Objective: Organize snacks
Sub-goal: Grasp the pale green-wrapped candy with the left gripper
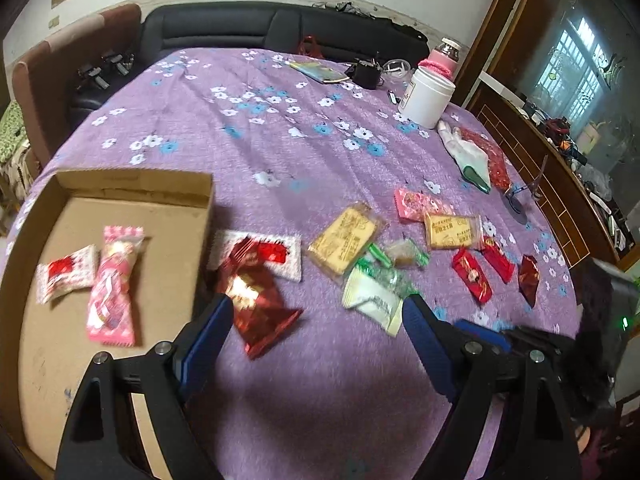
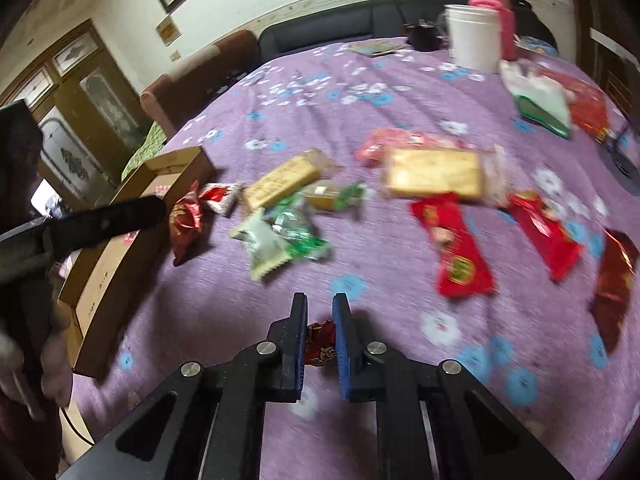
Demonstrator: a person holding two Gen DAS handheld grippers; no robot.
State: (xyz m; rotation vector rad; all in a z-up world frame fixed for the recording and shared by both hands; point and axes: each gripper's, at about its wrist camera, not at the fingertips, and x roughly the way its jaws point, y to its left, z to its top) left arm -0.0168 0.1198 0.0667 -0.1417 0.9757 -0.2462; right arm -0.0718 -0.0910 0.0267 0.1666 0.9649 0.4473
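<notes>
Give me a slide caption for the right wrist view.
Right gripper clamps a small red foil candy above the purple floral tablecloth strewn with snacks.

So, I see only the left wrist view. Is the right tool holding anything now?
Observer: Yes. The right tool is shut on a small red candy.
Operator: Is it over the box?
Observer: No. It is over the purple cloth; the cardboard box lies to its left, apart from it.
Operator: And does my left tool show from there?
Observer: Only partly. One black finger of the open left tool crosses in front of the box's rim.
</notes>
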